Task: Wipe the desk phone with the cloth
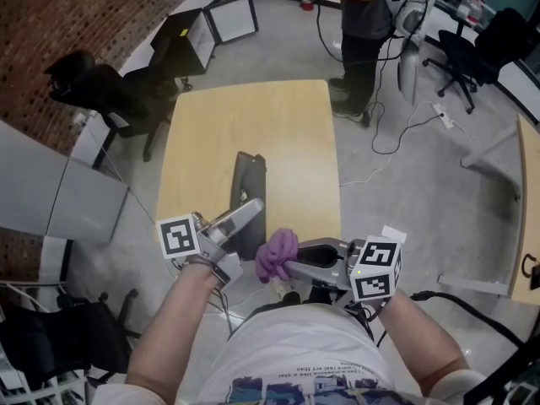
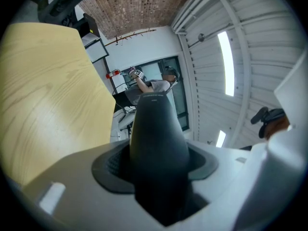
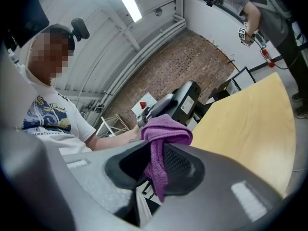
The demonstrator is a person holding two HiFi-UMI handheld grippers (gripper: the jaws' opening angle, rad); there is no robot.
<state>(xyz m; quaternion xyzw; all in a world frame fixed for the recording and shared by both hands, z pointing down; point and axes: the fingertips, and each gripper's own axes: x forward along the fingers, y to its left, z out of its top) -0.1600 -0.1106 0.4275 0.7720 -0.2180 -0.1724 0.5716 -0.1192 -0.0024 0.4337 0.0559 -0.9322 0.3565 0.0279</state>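
The dark desk phone [image 1: 247, 175] lies lengthwise over the near part of the wooden table [image 1: 253, 116]. My left gripper [image 1: 247, 216] is shut on its near end. In the left gripper view the phone [image 2: 156, 134] fills the gap between the jaws of the left gripper [image 2: 159, 177]. The purple cloth [image 1: 277, 254] is bunched just right of the phone's near end, and my right gripper [image 1: 293, 265] is shut on it. In the right gripper view the cloth [image 3: 166, 131] hangs from the right gripper [image 3: 156, 165], with the phone [image 3: 185, 102] a little beyond it.
A person [image 1: 363, 24] stands past the table's far right corner, holding another marked gripper. A black office chair [image 1: 93, 87] is at the left and another chair [image 1: 472, 45] at the top right. Cables [image 1: 396, 133] trail on the floor. A second desk's edge [image 1: 530, 201] is at the right.
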